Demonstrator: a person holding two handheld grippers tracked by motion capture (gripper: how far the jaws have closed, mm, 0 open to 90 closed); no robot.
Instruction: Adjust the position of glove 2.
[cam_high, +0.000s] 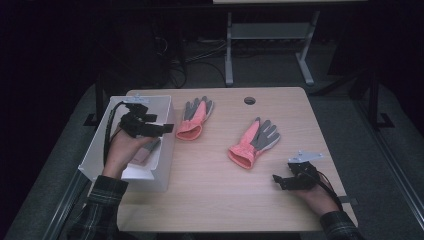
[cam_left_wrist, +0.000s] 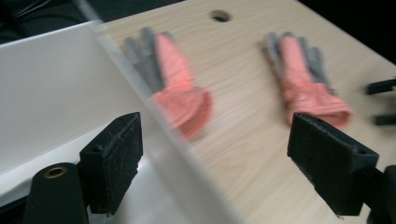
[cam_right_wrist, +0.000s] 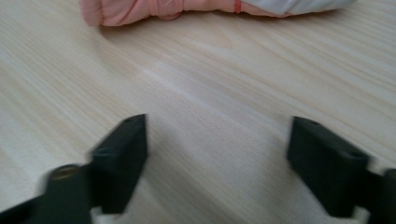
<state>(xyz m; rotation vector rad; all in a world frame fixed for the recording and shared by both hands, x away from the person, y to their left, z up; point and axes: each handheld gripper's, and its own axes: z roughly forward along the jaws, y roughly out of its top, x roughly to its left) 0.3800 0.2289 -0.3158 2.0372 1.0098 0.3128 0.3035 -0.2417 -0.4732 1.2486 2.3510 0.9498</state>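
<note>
Two coral-and-grey gloves lie flat on the wooden table (cam_high: 210, 180). One glove (cam_high: 194, 120) (cam_left_wrist: 175, 88) is beside the white box (cam_high: 100, 145), and the other glove (cam_high: 254, 142) (cam_left_wrist: 303, 84) (cam_right_wrist: 187, 7) is near the middle. My left gripper (cam_high: 166, 128) (cam_left_wrist: 229, 158) hangs over the box's right wall, open, with nothing between its jaws. My right gripper (cam_high: 277, 180) (cam_right_wrist: 217, 158) rests low at the front right, pointing at the middle glove's cuff. It is open with bare table between its jaws. A pinkish thing (cam_high: 146, 150) lies in the box, partly hidden by the hand.
A round cable hole (cam_high: 249, 100) (cam_left_wrist: 219, 16) sits near the table's far edge. The box wall (cam_left_wrist: 154, 130) stands between the left gripper and the gloves. Behind the table are the metal legs (cam_high: 229, 50) of another desk and a dark floor.
</note>
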